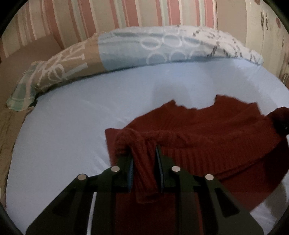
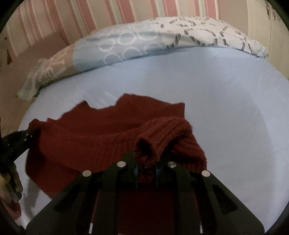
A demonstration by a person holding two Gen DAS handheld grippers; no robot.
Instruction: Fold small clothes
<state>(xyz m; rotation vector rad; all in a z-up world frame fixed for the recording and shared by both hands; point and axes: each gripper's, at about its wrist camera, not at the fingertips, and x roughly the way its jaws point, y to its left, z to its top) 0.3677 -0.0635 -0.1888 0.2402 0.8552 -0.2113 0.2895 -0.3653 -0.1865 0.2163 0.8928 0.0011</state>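
1. A dark red ribbed knit sweater (image 1: 207,130) lies spread across a pale blue bed sheet (image 1: 72,126), toward the near side of the bed.
2. Its ribs run in fine parallel lines, and the knit looks thick and slightly fuzzy at the edges.
3. The far edge of the garment shows a jagged, notched outline against the sheet; the blur makes it hard to say whether that notch is the neckline.
4. The left claw (image 1: 144,153) is nearly closed and pinches a bunched fold of the sweater, with a narrow strip of ribbed fabric hanging down between its fingers.
5. The right claw (image 2: 147,168) is likewise almost fully closed, clamped on a rolled, tube-like end of the sweater (image 2: 108,130), possibly a sleeve cuff.
6. Both gripped portions are lifted off the sheet, while the middle of the garment sags between them and rests on the bed.
7. From the right wrist view, the left claw (image 2: 19,141) appears at the left edge, holding the other end of the cloth.
8. A patterned duvet (image 1: 153,47), light blue with white rings and a tan section, lies rolled along the far side of the bed.
9. Behind it stands a wall (image 1: 126,12) with pink, cream and green stripes.
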